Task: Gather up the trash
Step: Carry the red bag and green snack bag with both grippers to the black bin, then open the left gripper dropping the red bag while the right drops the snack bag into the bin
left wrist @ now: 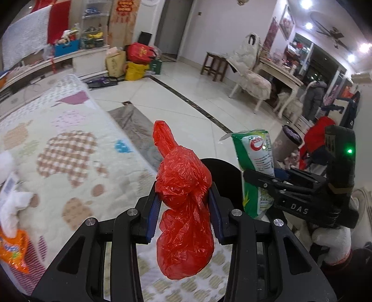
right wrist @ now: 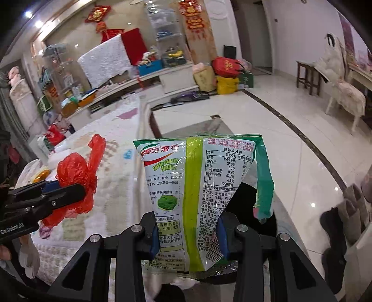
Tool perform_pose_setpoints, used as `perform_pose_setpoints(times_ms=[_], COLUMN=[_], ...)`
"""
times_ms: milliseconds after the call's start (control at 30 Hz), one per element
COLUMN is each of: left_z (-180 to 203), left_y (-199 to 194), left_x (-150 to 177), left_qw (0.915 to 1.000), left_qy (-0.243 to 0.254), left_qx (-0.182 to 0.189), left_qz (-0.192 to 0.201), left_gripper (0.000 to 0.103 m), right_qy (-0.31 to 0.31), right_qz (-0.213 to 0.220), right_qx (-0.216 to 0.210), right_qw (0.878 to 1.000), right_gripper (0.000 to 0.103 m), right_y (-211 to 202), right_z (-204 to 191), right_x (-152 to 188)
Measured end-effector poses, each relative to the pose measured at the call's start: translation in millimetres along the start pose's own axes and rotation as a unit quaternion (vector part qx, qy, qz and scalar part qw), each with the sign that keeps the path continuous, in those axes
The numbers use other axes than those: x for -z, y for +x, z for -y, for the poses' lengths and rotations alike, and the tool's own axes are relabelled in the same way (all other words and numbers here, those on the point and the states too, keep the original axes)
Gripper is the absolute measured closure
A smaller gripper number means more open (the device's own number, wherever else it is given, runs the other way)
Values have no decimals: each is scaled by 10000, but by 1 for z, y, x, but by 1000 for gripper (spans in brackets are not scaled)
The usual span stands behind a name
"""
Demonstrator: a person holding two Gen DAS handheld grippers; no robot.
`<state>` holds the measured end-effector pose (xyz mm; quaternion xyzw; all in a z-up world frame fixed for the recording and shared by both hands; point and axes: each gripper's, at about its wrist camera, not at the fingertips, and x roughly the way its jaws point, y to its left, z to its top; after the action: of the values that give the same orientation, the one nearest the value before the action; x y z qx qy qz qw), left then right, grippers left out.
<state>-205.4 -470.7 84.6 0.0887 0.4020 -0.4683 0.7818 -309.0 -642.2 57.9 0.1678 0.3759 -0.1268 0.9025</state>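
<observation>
While each gripper pinches its light, crinkly load mid-body, red bag (left wrist: 183, 204) and snack wrapper (right wrist: 200, 197) look slippery.

Home living room. Glossy tiled floor (left wrist: 186, 93) with dark inlay border, patterned quilt (left wrist: 58, 139) over a low surface, long TV-style cabinet (right wrist: 162, 76) piled with household clutter. Red festive hangings (right wrist: 97, 16) on the wall, gift bags (left wrist: 139, 58) stacked on the floor, wooden stool (left wrist: 214, 62), cushioned chair (left wrist: 253, 81) by a table, ceiling fan (left wrist: 332, 32), recessed spotlights.
</observation>
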Motion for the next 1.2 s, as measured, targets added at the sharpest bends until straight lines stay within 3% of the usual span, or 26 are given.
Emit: perform_pose_setpoints(times_ms=[433,500,533,567,633,667,833,1200], left_z=[30,33,34,34,32,31,28,23], left_y=[51,55,57,60,63,64,64,32], left_x=[-2,-2,-2,-1,0,0,2,9], left_qw=[9986,9982,9978,9972,9964,9964,9967,9999], left_qy=[46,50,54,35,-29,-52,-80,118], left_qx=[468,521,580,670,754,744,664,91], left_qz=[-260,-288,-311,-336,-383,-410,-454,-62], left_gripper=[64,58,49,41,36,34,34,34], right_qy=[494,600,632,660,724,749,839,927], right_qz=[-219,-278,-310,-342,-386,-386,-343,-294], right_qx=[458,488,513,542,584,579,526,295], right_qw=[9975,9966,9962,9958,9949,9948,9945,9948], right_gripper=[61,59,57,49,38,34,33,32], right_y=[27,34,36,39,43,44,41,34], right_z=[52,58,60,62,67,67,68,51], right_x=[11,11,12,13,15,15,17,22])
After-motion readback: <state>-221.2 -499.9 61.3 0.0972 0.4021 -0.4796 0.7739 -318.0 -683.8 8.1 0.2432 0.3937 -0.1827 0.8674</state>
